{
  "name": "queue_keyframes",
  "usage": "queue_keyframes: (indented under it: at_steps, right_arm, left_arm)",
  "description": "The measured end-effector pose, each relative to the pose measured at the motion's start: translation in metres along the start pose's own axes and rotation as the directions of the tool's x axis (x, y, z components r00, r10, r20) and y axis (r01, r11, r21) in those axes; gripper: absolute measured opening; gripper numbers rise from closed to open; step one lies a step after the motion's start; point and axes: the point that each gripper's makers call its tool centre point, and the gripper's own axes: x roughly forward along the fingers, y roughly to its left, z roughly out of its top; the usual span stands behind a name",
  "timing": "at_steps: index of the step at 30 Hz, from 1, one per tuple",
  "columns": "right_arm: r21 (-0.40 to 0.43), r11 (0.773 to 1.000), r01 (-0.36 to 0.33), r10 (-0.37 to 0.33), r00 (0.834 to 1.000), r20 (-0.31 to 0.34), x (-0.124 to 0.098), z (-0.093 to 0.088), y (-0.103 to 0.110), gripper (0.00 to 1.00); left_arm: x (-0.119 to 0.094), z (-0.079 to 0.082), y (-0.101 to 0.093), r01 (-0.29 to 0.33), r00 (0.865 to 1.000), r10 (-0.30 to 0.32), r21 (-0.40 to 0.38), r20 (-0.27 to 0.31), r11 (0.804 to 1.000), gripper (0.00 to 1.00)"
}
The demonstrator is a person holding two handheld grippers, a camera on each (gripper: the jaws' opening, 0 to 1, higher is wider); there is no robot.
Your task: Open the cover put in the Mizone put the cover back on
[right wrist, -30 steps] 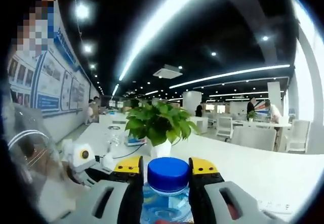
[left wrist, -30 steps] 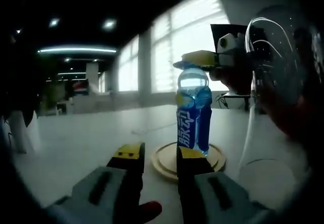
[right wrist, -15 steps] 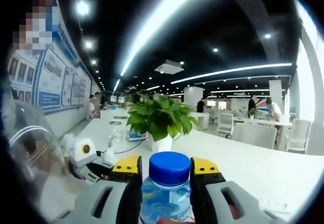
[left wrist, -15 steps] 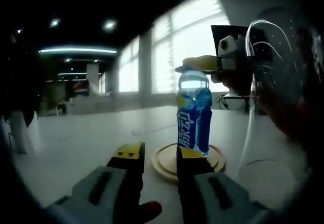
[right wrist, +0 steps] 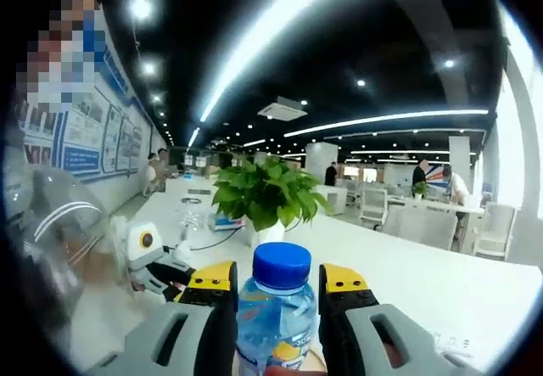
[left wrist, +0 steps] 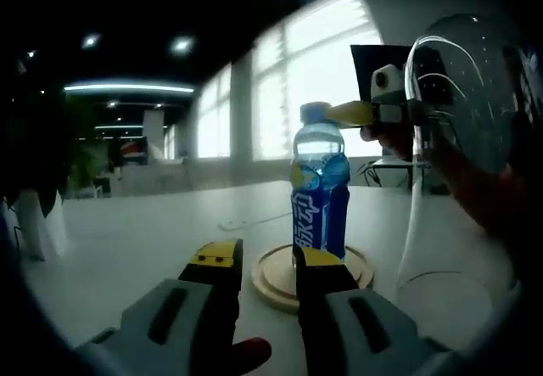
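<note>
1. the mizone bottle (left wrist: 320,191) stands upright at the centre of the left gripper view, on a round wooden coaster (left wrist: 276,275) on the white table (left wrist: 136,240); its blue cap (right wrist: 282,265) is on.
2. the left gripper view gives the bottle whole, blue label to base, with the coaster under it; the right gripper view, at lower centre, gives the cap, neck and shoulder of the bottle close up, and not its base.
3. the right gripper (right wrist: 277,281) has its yellow-tipped jaws apart on either side of the bottle's neck, a narrow gap showing on each side, so it has hold of nothing; in the left gripper view it comes in from the upper right with one yellow tip just beside the cap.
4. the left gripper (left wrist: 260,261) sits low in its own view, jaws slightly parted and empty, short of the coaster's near edge and apart from the bottle.
5. a clear domed cover (left wrist: 462,151) stands at the right edge of the left gripper view, close beside the coaster; it also appears at the left edge of the right gripper view.
6. in the right gripper view a potted plant (right wrist: 267,202) stands on the table behind the bottle, with open table to the right and desks and people far back.
7. in the left gripper view the table lies open to the left of the coaster, with bright windows behind.
</note>
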Motion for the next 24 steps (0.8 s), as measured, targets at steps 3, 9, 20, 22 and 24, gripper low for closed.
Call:
queue_keyframes:
  at_steps: [3,9,20,22,24]
  right_arm:
    - [-0.008,1.0,-0.001,0.001,1.0,0.01,-0.004,0.003,0.003,0.3]
    - [-0.012,0.999,0.031,-0.03,0.999,0.031,-0.014,0.009,0.004,0.3]
    - [0.058,0.991,0.118,-0.124,0.987,0.104,-0.059,0.002,-0.006,0.28]
    - [0.076,0.989,0.124,-0.132,0.985,0.108,-0.068,-0.002,-0.007,0.28]
    - [0.088,0.987,0.133,-0.142,0.985,0.101,-0.076,-0.008,-0.008,0.28]
  left_arm:
    - [0.0,0.002,0.0,0.0,1.0,0.0,-0.007,0.006,1.0,0.19]
    - [-0.001,0.006,-0.002,0.011,1.0,-0.01,-0.04,0.026,0.999,0.19]
    - [-0.006,0.026,-0.008,0.048,0.995,-0.039,-0.106,0.09,0.993,0.19]
    - [-0.01,0.027,-0.005,0.052,0.994,-0.04,-0.115,0.1,0.992,0.19]
    - [-0.009,0.029,-0.007,0.057,0.994,-0.046,-0.107,0.103,0.993,0.19]
